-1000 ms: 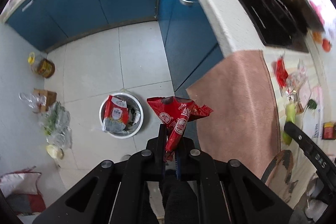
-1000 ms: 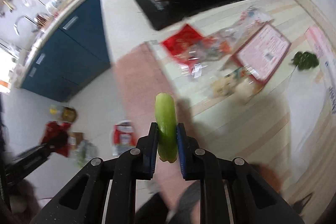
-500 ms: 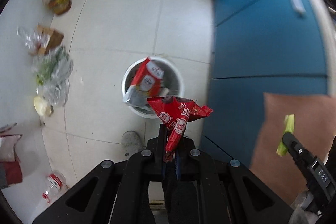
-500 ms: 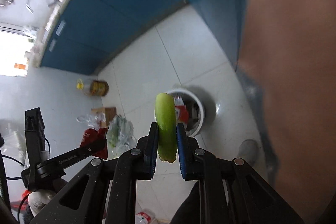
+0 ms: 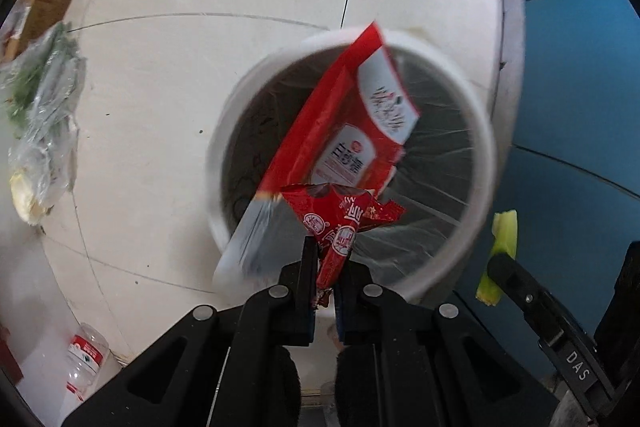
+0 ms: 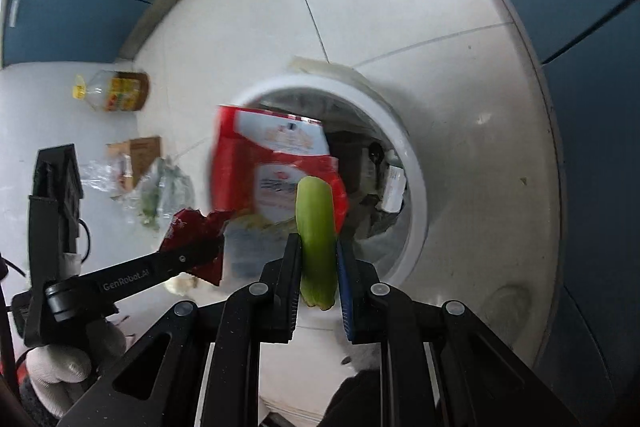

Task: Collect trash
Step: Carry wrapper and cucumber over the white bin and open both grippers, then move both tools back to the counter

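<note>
Disposal step: left gripper clamps a red wrapper, right gripper pinches a green stalk. White bin lies just ahead, below both (already holding a large red packet); next, jaws release over its mouth.

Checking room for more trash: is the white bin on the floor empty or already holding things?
Already holding things. The white bin has a large red package sticking up past its rim, with more packaging deeper inside.

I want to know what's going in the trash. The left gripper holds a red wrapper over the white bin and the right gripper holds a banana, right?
Not quite. The right gripper holds a green vegetable stalk, not a banana; the right wrist view shows it pinched between the jaws. The rest is right: the left gripper holds a red wrapper over the white bin.
</note>
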